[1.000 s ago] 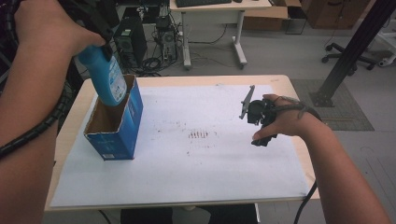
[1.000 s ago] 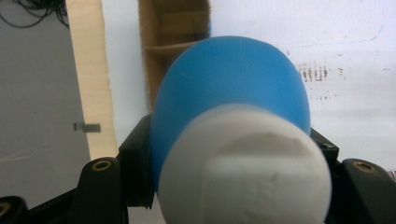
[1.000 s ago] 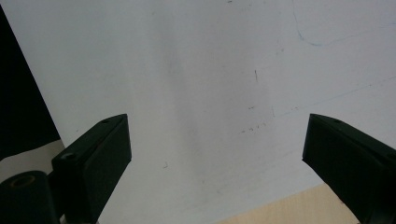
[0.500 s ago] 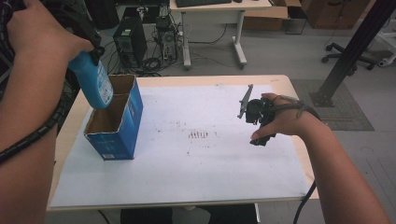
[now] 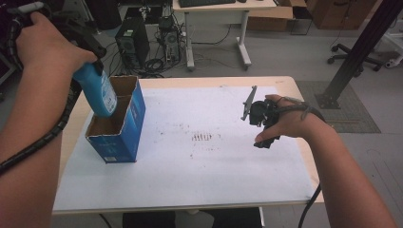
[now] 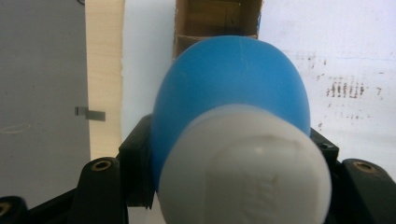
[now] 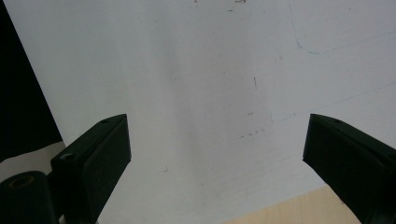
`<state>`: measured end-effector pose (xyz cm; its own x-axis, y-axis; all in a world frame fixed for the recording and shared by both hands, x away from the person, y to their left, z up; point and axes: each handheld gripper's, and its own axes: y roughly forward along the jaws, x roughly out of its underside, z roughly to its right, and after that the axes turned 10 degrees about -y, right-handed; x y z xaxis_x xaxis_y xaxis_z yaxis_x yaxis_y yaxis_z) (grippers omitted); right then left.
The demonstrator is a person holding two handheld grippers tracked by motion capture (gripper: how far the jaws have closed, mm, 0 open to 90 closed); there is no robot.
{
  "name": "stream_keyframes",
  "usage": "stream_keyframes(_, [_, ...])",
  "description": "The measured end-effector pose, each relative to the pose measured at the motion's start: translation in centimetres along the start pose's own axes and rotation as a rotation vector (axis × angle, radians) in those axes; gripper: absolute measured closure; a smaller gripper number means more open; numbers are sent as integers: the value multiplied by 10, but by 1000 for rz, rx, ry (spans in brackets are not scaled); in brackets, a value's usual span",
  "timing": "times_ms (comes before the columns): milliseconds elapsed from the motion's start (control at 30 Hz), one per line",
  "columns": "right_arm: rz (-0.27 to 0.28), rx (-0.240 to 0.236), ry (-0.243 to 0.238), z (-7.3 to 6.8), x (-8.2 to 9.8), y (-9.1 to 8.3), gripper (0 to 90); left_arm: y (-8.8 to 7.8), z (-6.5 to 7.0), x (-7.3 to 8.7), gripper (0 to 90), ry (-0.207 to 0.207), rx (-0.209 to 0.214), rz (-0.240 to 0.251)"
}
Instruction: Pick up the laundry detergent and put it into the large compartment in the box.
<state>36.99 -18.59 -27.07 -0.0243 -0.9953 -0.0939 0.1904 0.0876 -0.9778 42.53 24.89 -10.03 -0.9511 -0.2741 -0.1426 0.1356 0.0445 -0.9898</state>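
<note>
Each hand-held gripper is black: the left hand-held gripper [image 5: 88,45] trails a ribbed, corrugated black cable along the forearm, and the right hand-held gripper [image 5: 262,118] carries a grey three-cornered plate on top and a smooth black cable. The jaws are blocky, matte black, with round recessed screw holes at their bases. Both forearms are bare; a strap crosses the back of the right hand [image 5: 285,124].

Blue bottle [image 6: 229,93] in tongs [image 6: 233,154] over box [image 6: 217,21]
</note>
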Motion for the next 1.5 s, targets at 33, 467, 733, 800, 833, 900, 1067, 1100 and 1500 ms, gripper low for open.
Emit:
stream_keyframes(33, [0, 0, 0, 0, 0, 0, 75, 3, 0, 0, 375, -1, -1, 0])
stream_keyframes(467, [-1, 4, -5, 0, 1, -2, 76, 34, -1, -1, 375, 2, -10, -30])
stream_keyframes(733, [3, 5, -7, 0, -2, 0, 76, 54, -3, 0, 376, 1, 0, -37])
stream_keyframes(800, [6, 4, -5, -1, -2, 1, 76, 58, -3, 1, 375, 3, 0, -39])
stream_keyframes(833, [6, 4, -6, -1, -2, 1, 76, 61, -3, 1, 375, 3, 1, -39])
stream_keyframes(900, [7, 6, -9, -1, -2, 1, 76, 66, -3, 2, 375, 4, -1, -42])
stream_keyframes(1067, [4, 4, -7, -1, -3, 1, 76, 80, -4, 3, 375, 3, -3, -46])
stream_keyframes(1100, [4, 5, -7, -1, -3, 1, 76, 84, -4, 4, 375, 3, -8, -50])
stream_keyframes(1500, [-1, 7, -8, -1, -3, 1, 76, 121, -2, 10, 375, 16, -10, -59])
